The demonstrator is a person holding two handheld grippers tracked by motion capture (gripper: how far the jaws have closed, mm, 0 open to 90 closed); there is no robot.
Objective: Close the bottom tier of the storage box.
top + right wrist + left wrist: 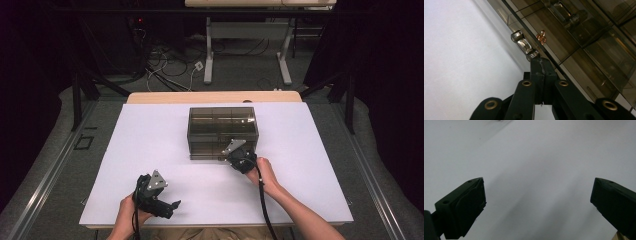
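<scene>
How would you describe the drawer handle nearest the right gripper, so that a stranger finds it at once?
On the white table stands a smoky transparent drawer cabinet. Along its bottom row, next to the tips of the shut right gripper, is a clear curved handle. Unlike the other handles, it has a small copper-coloured ornament just behind it inside the drawer.

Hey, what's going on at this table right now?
A person works a gripper in each hand at a white table. The right gripper is shut, its tip at the clear handle of a lower drawer in the smoky plastic drawer box. The left gripper is open over bare tabletop, holding nothing.
</scene>
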